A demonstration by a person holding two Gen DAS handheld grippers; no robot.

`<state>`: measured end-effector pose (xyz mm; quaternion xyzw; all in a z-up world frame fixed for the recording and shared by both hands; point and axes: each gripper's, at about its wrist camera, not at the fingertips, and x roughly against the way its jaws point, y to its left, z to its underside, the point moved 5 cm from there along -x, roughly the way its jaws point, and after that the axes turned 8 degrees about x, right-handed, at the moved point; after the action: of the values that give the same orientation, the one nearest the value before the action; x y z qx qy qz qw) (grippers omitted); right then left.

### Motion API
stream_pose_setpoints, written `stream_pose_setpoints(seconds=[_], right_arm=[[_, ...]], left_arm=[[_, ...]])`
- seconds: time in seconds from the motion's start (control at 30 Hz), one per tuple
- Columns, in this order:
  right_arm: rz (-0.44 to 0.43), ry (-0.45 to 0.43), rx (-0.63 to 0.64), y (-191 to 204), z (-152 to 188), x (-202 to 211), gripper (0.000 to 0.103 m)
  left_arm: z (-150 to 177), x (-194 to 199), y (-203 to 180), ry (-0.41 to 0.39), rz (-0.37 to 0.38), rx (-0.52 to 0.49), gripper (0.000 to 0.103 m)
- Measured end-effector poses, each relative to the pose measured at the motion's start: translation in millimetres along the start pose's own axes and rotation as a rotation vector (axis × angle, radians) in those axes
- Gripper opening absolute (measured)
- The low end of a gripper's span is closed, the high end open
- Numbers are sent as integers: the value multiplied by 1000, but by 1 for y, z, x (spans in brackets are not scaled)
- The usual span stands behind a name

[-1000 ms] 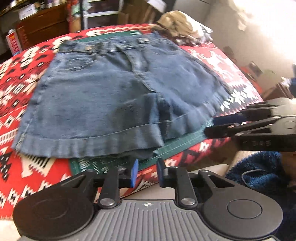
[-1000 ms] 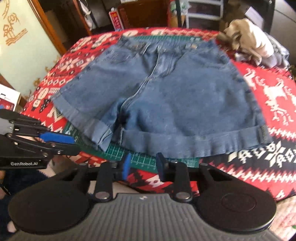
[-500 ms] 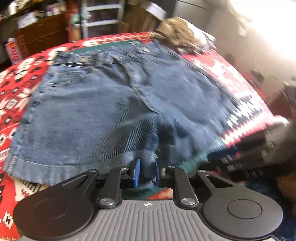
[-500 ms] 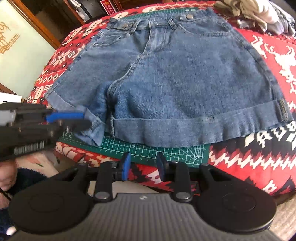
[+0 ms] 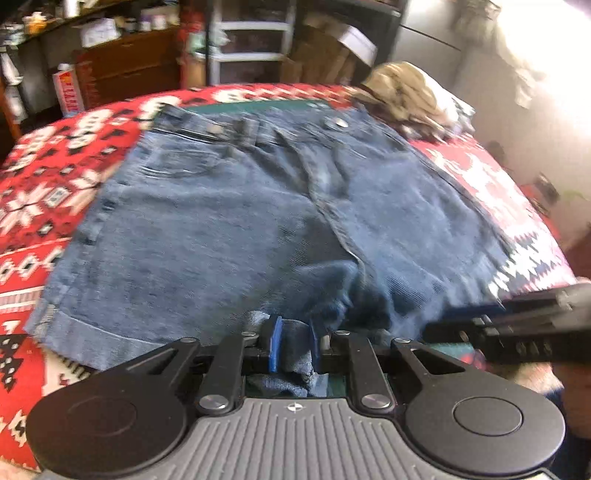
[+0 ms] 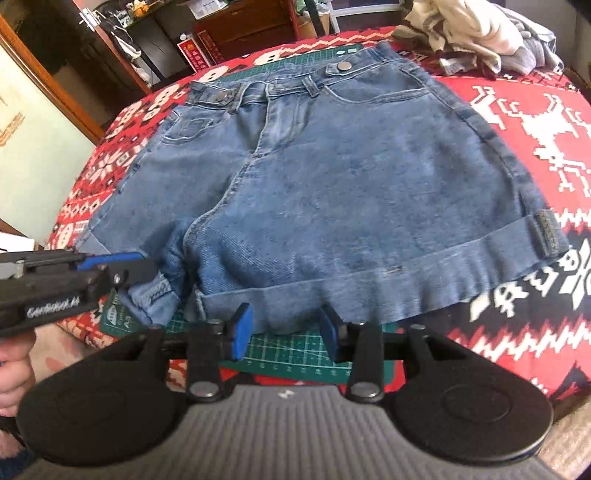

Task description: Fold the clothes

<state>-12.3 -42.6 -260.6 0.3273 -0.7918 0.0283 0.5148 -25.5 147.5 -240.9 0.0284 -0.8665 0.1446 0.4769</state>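
Blue denim shorts (image 6: 351, 184) lie flat, front up, waistband far, on a green cutting mat (image 6: 295, 350). My left gripper (image 5: 293, 343) is at the near hem of the left leg by the crotch, shut on the cuff, with bunched denim filling the gap between its blue pads. From the right wrist view the left gripper (image 6: 140, 267) comes in from the left with that cuff crumpled at its tip. My right gripper (image 6: 286, 332) is open wide, its fingertips just at the right leg's rolled hem with nothing between them. It shows blurred in the left wrist view (image 5: 454, 321).
A red patterned blanket (image 6: 554, 129) covers the surface under the mat. A heap of beige and grey clothes (image 6: 472, 29) sits at the far right corner. Shelves and drawers stand behind. A person's hand (image 6: 11, 369) holds the left gripper.
Both grippers moved forward to the shorts' near hem. The left one narrowed onto the inner cuff of the left leg, which now bunches up. The right one spread wider.
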Motion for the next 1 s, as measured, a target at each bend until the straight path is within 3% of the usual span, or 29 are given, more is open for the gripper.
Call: stream_pose_setpoints(seconds=[0.07, 0.33, 0.5, 0.73, 0.9, 1.0], right_arm=[[-10, 10, 17, 2, 1, 1, 46], [0, 30, 137, 28, 2, -3, 46], [-1, 18, 56, 9, 6, 5, 46], [-41, -40, -27, -10, 10, 17, 47], [-65, -75, -78, -22, 12, 21, 47], [-79, -96, -108, -29, 13, 24, 48]], left_arm=[[7, -1, -7, 27, 33, -48, 17], [24, 10, -27, 34, 9, -245, 17], [32, 20, -37, 61, 40, -334, 17], [34, 13, -69, 70, 30, -488, 12], [33, -19, -73, 59, -145, -635, 21], [34, -26, -70, 69, -180, -683, 31]])
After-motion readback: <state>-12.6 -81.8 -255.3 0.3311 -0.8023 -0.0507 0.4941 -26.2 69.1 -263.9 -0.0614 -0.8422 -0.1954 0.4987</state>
